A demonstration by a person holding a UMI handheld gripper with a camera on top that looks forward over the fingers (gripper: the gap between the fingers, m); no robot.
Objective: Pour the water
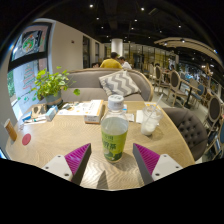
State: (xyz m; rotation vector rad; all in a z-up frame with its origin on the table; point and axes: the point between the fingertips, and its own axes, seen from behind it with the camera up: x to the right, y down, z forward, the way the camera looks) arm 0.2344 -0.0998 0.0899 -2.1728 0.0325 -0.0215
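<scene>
A clear bottle (114, 130) with a white cap, a green label and pale liquid stands upright on the wooden table (60, 140), just ahead of my fingers and centred on the gap between them. A clear glass (150, 122) stands to the right of the bottle, a little farther back. My gripper (112, 160) is open, its magenta pads (79, 157) spread wide, with bare tabletop between them and nothing held.
A green potted plant (49, 86) stands at the table's far left. A white book-like object (94, 112) lies behind the bottle. A striped cushion (120, 84) rests on the sofa beyond. A grey chair (190, 128) is at right.
</scene>
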